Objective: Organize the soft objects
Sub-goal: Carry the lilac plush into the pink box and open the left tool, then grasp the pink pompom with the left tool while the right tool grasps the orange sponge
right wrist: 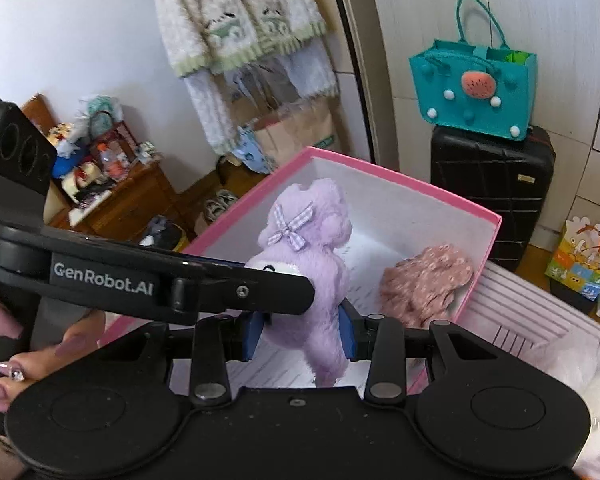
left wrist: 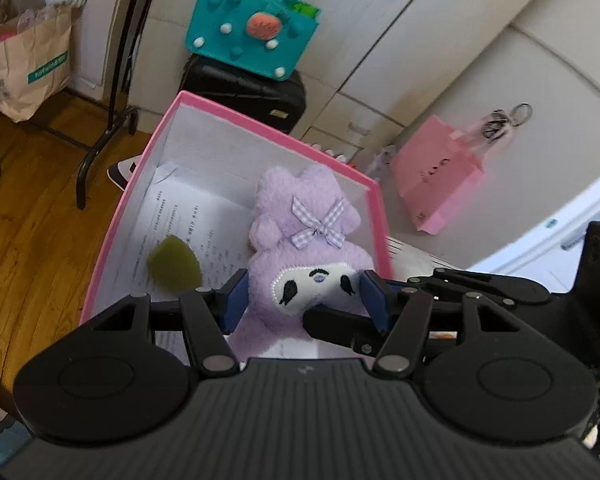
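While both grippers' fingers (right wrist: pixel 348 330) pinch plush (left wrist: pixel 300 240).

Lilac plush (left wrist: pixel 300 240), gingham bow (left wrist: pixel 319 224); pink box (left wrist: pixel 236 114).

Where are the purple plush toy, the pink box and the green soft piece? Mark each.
purple plush toy (left wrist: pixel 300 240), left wrist view, on its bow
pink box (left wrist: pixel 260 122), left wrist view, on its far rim
green soft piece (left wrist: pixel 174 264), left wrist view, on its middle

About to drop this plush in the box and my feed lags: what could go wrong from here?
1. Both the left gripper and right gripper pinch the purple plush; releasing unevenly could tug it sideways.
2. It may land on the green piece or pink floral cloth already in the pink box.
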Motion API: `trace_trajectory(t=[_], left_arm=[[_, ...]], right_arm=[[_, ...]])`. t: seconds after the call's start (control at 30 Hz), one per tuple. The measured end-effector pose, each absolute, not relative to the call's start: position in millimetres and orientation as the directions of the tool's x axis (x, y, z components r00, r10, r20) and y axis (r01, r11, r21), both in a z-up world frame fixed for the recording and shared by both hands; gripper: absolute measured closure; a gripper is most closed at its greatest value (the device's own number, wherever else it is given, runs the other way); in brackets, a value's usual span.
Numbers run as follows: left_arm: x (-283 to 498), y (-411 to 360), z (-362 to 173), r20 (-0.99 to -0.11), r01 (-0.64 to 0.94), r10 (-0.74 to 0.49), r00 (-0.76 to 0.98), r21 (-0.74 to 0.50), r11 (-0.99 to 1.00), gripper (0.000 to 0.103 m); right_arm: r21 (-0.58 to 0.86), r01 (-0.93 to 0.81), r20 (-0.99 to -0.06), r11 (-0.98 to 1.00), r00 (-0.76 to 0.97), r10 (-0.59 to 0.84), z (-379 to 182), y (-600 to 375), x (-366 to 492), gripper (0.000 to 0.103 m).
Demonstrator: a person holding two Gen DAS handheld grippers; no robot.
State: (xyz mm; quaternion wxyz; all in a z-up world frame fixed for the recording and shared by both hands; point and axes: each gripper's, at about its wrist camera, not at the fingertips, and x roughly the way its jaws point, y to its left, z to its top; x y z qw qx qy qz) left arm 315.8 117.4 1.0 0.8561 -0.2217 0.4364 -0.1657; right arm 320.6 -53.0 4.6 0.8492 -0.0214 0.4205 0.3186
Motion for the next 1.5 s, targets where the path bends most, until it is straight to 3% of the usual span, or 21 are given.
trace_trajectory(t=[0.2, 0.3, 0.47, 0.97, 1.5], left_arm=[[340, 124, -19, -0.710, 0.014, -0.445, 0.545, -0.523, 0.852, 0.045], [340, 115, -20, -0.745, 0.001, -0.359, 0.563, -0.434, 0.901, 0.041], [335, 121, -17, -0.739, 0.023, -0.388, 0.551, -0.451, 0.892, 0.041], [242, 113, 62, -0.671, 0.237, -0.330, 0.664, -0.230, 0.944, 0.041], [142, 41, 102, -0.661, 0.499, -0.449, 0.602, -0.128, 0.857, 0.031]], right_arm=[[0.143, -0.567, -0.766, 0.811, 0.456, 0.454, -15, -35, 345, 0.058], [-0.018, -0.580, -0.803, 0.814, 0.494, 0.334, -29, -17, 351, 0.058], [-0.087, -0.565, -0.807, 0.821, 0.523, 0.275, -32, -13, 349, 0.058], [0.061, -0.569, -0.729, 0.820, 0.536, 0.426, 50, -81, 256, 0.058], [0.025, -0.483, -0.676, 0.875, 0.636, 0.371, 92, -182, 148, 0.056]])
